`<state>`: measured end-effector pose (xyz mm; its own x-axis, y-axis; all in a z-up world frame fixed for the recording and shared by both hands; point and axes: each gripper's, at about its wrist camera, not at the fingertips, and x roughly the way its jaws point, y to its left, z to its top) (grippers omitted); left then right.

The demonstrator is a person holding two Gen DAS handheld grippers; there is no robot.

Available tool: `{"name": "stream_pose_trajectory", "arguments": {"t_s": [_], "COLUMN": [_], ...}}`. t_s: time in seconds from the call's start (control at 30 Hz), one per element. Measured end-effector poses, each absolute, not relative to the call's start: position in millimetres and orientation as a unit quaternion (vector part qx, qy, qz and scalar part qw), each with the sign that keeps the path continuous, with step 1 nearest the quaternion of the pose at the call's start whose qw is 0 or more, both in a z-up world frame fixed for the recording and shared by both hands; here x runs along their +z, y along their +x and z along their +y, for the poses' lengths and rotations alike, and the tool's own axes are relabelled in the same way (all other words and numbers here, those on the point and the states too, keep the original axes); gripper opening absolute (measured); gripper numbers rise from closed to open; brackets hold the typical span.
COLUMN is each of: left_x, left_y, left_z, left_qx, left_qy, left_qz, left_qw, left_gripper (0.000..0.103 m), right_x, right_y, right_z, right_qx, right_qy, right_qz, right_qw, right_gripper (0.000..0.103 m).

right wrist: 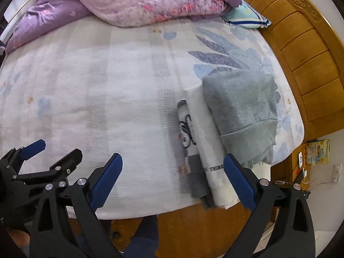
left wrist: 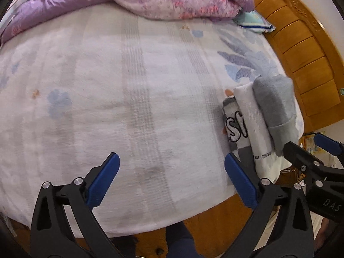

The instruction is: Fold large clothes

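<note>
Three folded garments sit in an overlapping row near the right-hand front corner of the bed: a grey sweatshirt (right wrist: pixel 243 109) lies uppermost, half over a white ribbed top (right wrist: pixel 206 148), which in turn covers part of a grey-and-white piece with lettering (left wrist: pixel 234 126); I'd say they are stacked so to keep finished work out of the way, for their front ends just overhang the mattress edge; no unfolded garment shows anywhere on the sheet. The right gripper (right wrist: pixel 173 182) hangs just short of the pile with its blue pads spread wide and nothing between them; the left gripper (left wrist: pixel 172 182) is likewise wide open and empty, over bare bedsheet (left wrist: pixel 107 99) to the left of the stack. Both look parked, as if between garments. Farther back a purple floral quilt (right wrist: pixel 137 2) is heaped against the far side, a small teal pillow (right wrist: pixel 247 18) beside it, and the wooden headboard (right wrist: pixel 301 49) curves along the right.
</note>
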<state>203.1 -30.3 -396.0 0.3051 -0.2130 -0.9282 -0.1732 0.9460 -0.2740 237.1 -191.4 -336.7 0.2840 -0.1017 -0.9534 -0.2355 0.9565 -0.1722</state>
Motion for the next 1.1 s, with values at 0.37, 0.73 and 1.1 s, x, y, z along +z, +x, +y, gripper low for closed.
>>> {"name": "stream_pose_trajectory", "arguments": {"t_s": [0.37, 0.73, 1.1], "left_x": [-295.7, -179.6, -94.0], "left_y": [158.6, 109.9, 83.1], "left_z": [24.4, 58.1, 64.3], "left_qx": [-0.011, 0.045, 0.071], "left_qy": [-0.153, -0.102, -0.062], "left_qz": [0.537, 0.447, 0.418], "left_qw": [0.829, 0.888, 0.904], "left_gripper": [0.098, 0.098, 0.098], "right_x": [-245.2, -148.6, -80.5], "right_y": [179.5, 129.8, 108.2], "right_z": [-139.0, -105.0, -98.8], "right_qx": [0.051, 0.08, 0.09], "right_qy": [-0.124, -0.098, -0.097], "right_qz": [0.551, 0.49, 0.443], "right_qw": [0.824, 0.863, 0.887], "right_gripper": [0.093, 0.094, 0.095]}}
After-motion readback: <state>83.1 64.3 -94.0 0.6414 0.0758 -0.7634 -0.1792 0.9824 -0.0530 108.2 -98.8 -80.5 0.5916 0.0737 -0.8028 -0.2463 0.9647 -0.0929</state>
